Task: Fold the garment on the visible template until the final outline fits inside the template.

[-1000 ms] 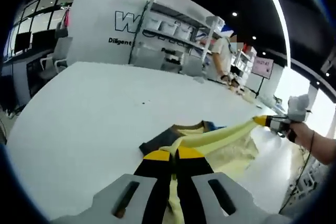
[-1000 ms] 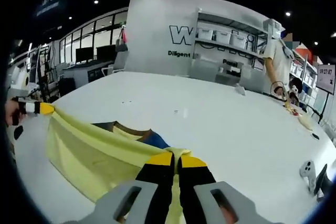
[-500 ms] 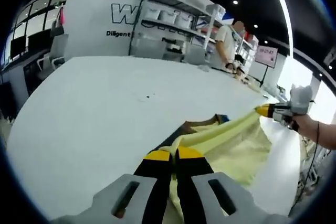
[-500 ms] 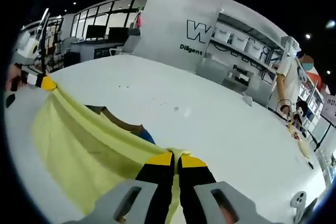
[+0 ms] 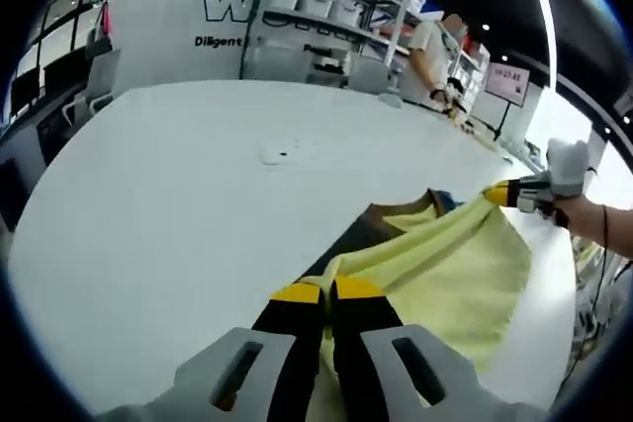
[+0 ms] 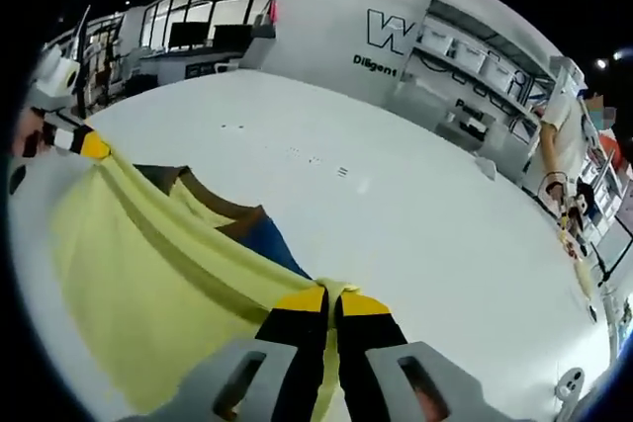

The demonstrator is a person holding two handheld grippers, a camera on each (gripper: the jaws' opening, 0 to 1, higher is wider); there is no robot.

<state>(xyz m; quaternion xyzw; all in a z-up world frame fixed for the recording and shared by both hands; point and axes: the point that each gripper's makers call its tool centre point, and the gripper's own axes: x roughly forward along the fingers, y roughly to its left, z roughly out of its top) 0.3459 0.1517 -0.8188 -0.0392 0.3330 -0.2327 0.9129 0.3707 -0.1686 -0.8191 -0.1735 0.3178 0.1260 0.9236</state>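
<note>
A wide white table [image 5: 178, 195] is stretching away toward a white wall [image 5: 178, 7] carrying dark lettering, with shelving [image 5: 336, 17] holding pale bins standing beside it. A person in a light top [image 5: 435, 46] is standing at the table's far edge, near a small sign [image 5: 506, 81]. At the far side, large windows [image 6: 213, 32] are showing chairs and desks behind them.

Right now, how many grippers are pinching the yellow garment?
2. The left gripper is shut on one end of the yellow garment's raised edge, and the right gripper is shut on the other end, stretching the edge between them above the white table.
</note>
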